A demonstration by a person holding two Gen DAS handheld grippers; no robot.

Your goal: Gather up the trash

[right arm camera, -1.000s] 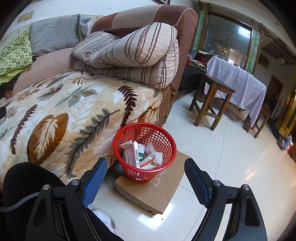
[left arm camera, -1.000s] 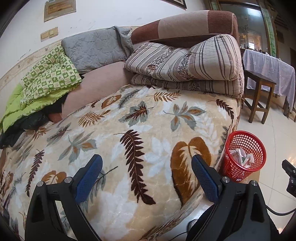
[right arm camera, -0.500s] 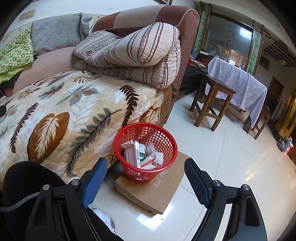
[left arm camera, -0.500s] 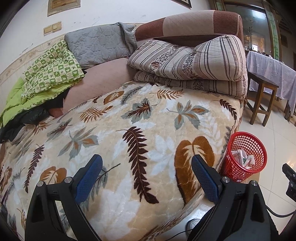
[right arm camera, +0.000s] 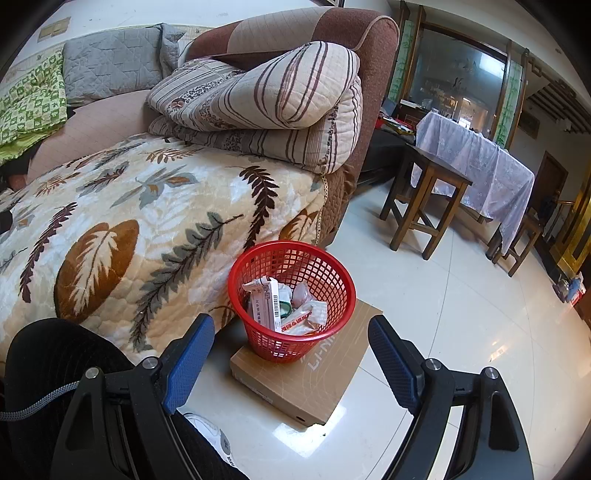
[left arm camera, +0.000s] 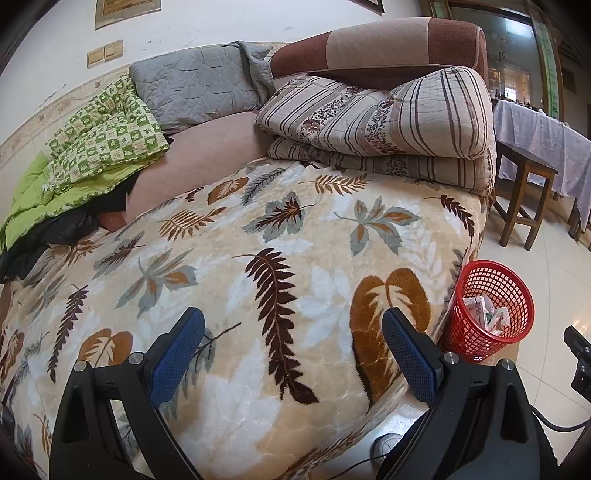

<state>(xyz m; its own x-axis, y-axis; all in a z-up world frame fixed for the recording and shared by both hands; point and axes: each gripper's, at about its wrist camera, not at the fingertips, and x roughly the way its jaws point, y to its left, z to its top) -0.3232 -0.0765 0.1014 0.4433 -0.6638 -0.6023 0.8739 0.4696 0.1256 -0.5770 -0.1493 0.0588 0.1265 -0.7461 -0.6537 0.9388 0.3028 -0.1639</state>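
Your right claw point(right arm camera: 291, 354), wide open and empty, has the red basket point(right arm camera: 291, 295) of trash just ahead between its fingers, nearer than your equally open, empty left claw point(left arm camera: 293, 350), which has it off right.

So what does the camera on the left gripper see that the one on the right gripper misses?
Only the left view shows the beige wall switches, the framed picture above them, and black fabric under the green quilt.

Only the right view shows the cardboard box that the basket stands on, a white shoe, and the large glass cabinet.

Both show the leaf-print blanket, the folded striped quilt, the red basket holding wrappers and cartons, the cloth-covered table, and an open, empty gripper.
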